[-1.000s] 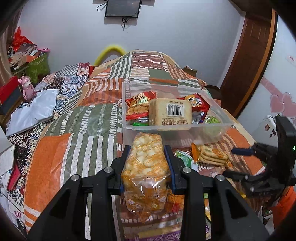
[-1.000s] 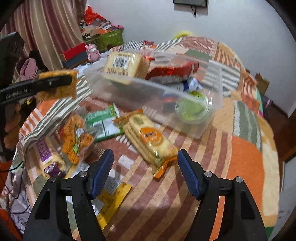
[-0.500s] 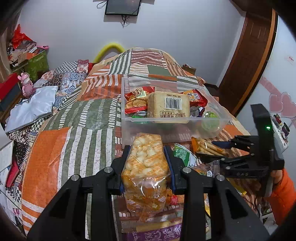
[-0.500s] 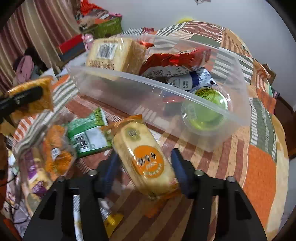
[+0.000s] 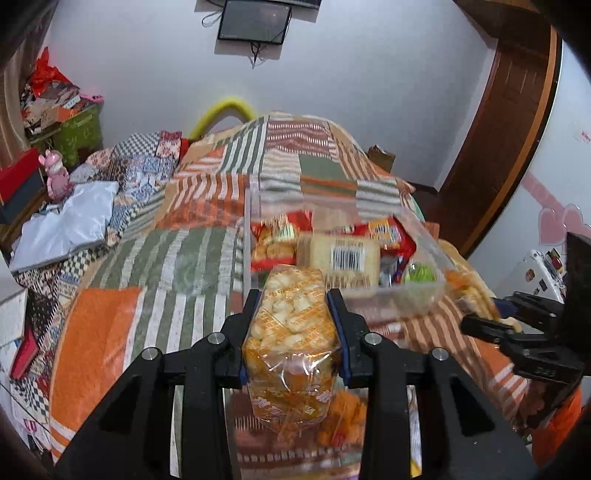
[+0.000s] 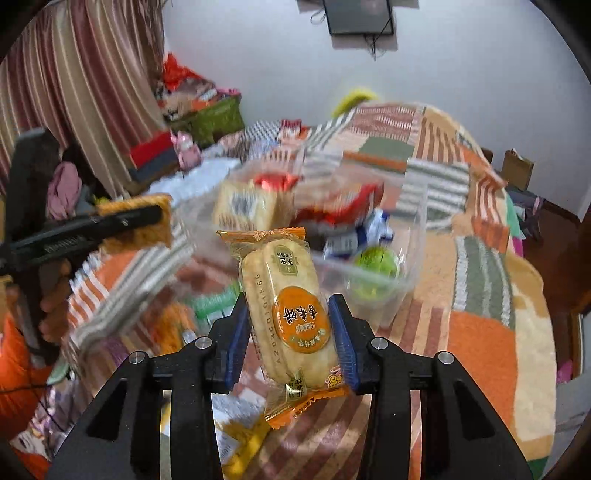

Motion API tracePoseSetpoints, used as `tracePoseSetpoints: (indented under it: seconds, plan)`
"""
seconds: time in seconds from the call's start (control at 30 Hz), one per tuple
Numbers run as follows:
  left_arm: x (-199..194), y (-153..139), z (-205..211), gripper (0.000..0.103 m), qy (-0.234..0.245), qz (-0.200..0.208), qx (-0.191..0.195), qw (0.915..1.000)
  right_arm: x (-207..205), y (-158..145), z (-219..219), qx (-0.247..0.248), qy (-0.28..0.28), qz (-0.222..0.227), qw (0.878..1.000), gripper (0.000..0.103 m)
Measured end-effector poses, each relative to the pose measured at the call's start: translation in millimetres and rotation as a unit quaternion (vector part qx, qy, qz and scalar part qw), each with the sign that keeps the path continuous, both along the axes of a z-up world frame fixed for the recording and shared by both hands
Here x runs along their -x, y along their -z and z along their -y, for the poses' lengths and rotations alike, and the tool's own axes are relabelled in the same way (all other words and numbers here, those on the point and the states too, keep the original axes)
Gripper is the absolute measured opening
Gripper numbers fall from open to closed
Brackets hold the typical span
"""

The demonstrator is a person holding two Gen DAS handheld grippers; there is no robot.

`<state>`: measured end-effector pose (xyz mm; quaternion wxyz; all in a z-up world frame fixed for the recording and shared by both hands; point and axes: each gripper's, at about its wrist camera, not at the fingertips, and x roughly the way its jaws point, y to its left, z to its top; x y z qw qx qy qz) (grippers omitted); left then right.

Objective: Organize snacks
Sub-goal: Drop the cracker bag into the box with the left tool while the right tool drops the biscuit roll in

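Observation:
My left gripper (image 5: 293,314) is shut on an orange bag of puffed snacks (image 5: 291,332), held above the bed just before the clear plastic bin (image 5: 402,295). The bin holds a beige cracker pack with a barcode (image 5: 345,258), red snack bags (image 5: 275,240) and a green jelly cup (image 5: 419,275). My right gripper (image 6: 290,323) is shut on an orange-wrapped rice cracker pack (image 6: 288,306), lifted off the bed in front of the bin (image 6: 406,273). The left gripper with its bag (image 6: 136,225) shows at the left of the right wrist view; the right gripper (image 5: 517,325) shows at the right of the left wrist view.
Loose snack packets (image 6: 214,306) lie on the striped patchwork bedspread (image 5: 147,295) below both grippers. Boxes and a pink toy (image 5: 55,177) crowd the left side. A wooden door (image 5: 506,122) stands at the right, a wall screen (image 5: 255,22) behind.
My right gripper closed on the rice cracker pack and lifted it off the bed. My left gripper carried its bag forward, closer to the bin.

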<state>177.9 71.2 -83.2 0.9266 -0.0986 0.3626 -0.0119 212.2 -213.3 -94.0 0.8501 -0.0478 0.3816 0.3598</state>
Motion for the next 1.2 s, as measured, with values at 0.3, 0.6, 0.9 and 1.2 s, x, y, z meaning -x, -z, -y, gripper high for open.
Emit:
tracePoseSetpoints:
  seconds: [0.3, 0.6, 0.9, 1.2]
  plan:
    - [-39, -10, -3, 0.035, -0.017, 0.007, -0.014, 0.9997, -40, -12, 2, -0.005, 0.075, 0.024, 0.997, 0.039]
    - [-91, 14, -12, 0.035, -0.029, -0.030, 0.000, 0.9991, -88, 12, -3, 0.006, 0.137, 0.000, 0.991, 0.039]
    - [-126, 21, -10, 0.035, -0.030, -0.031, -0.011, 0.9990, -112, 26, -17, 0.018, 0.139, -0.017, 0.990, 0.035]
    - [-137, 37, -9, 0.035, -0.027, -0.057, -0.024, 0.9977, -106, 25, -25, 0.042, 0.127, -0.002, 0.991, 0.034]
